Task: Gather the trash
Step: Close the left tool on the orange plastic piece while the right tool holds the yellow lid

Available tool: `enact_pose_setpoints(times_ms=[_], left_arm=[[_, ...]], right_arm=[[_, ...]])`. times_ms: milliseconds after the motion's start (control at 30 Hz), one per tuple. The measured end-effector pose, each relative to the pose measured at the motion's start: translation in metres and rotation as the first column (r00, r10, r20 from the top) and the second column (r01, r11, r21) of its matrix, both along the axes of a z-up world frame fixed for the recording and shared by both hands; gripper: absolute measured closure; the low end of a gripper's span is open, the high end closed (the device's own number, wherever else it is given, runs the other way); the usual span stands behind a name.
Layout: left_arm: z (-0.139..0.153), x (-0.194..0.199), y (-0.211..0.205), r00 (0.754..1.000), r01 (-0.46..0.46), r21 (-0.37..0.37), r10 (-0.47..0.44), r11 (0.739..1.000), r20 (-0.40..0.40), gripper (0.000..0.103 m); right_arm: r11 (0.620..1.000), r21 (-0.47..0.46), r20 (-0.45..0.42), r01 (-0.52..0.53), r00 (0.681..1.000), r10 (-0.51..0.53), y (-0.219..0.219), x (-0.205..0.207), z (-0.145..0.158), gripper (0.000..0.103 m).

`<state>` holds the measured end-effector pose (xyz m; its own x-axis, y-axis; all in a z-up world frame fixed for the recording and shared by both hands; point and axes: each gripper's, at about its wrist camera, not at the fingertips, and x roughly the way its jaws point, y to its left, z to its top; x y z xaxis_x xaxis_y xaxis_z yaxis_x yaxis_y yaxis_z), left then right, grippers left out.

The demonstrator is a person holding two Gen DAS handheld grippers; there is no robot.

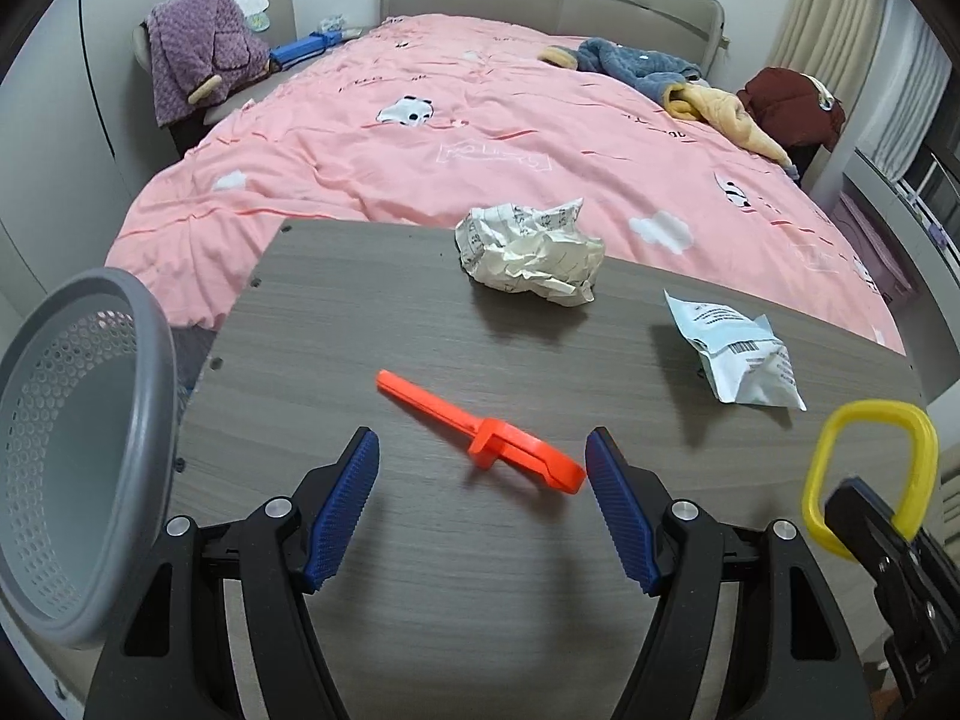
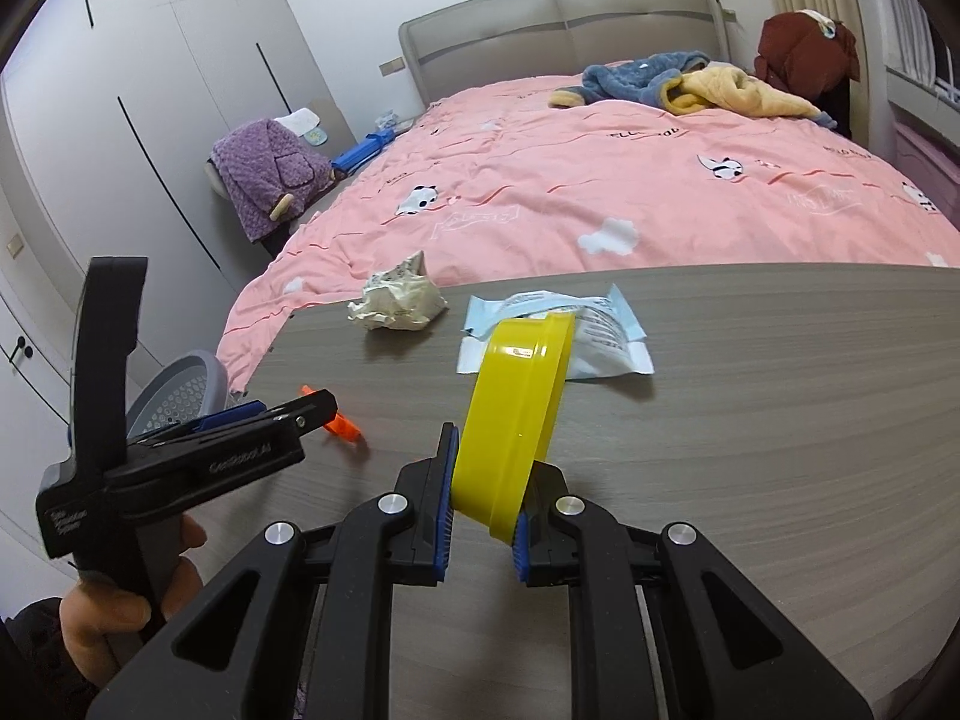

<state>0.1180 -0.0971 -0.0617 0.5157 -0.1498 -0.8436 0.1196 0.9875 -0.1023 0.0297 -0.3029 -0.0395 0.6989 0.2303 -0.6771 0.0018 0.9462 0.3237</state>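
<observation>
Grey table (image 1: 420,540): left gripper (image 1: 482,504) fingers wide apart, right gripper (image 2: 480,516) fingers clamped on yellow ring (image 2: 516,414).

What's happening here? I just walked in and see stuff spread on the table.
A person is clearing trash with two handheld grippers. The right gripper is shut on a yellow plastic ring, held above the wooden table. The left gripper is open, poised over an orange plastic piece. A crumpled paper ball and a white packet lie untouched. A grey perforated basket sits at the table's left edge.
</observation>
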Motion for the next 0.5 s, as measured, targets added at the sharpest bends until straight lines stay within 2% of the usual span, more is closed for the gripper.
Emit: enact_pose_setpoints(times_ms=[267, 300, 467, 500], left_arm=[[-0.01, 0.007, -0.01, 1.0, -0.013, 0.021, 0.013, 1.0, -0.019, 0.035], [-0.011, 0.007, -0.011, 1.0, -0.009, 0.026, 0.01, 1.0, -0.021, 0.037], [-0.013, 0.006, -0.015, 0.999, 0.007, 0.031, -0.006, 0.999, -0.031, 0.06], [-0.013, 0.005, -0.015, 0.999, 0.01, 0.031, -0.009, 0.999, -0.032, 0.06]], right_arm=[[1.0, 0.028, 0.012, 0.014, 1.0, -0.014, -0.01, -0.007, -0.001, 0.087], [0.999, 0.031, 0.013, 0.015, 1.0, -0.015, -0.01, -0.008, -0.001, 0.087], [0.999, 0.036, 0.02, 0.018, 1.0, -0.019, -0.012, -0.011, 0.0, 0.087], [0.999, 0.036, 0.021, 0.019, 1.0, -0.02, -0.013, -0.012, 0.0, 0.087]])
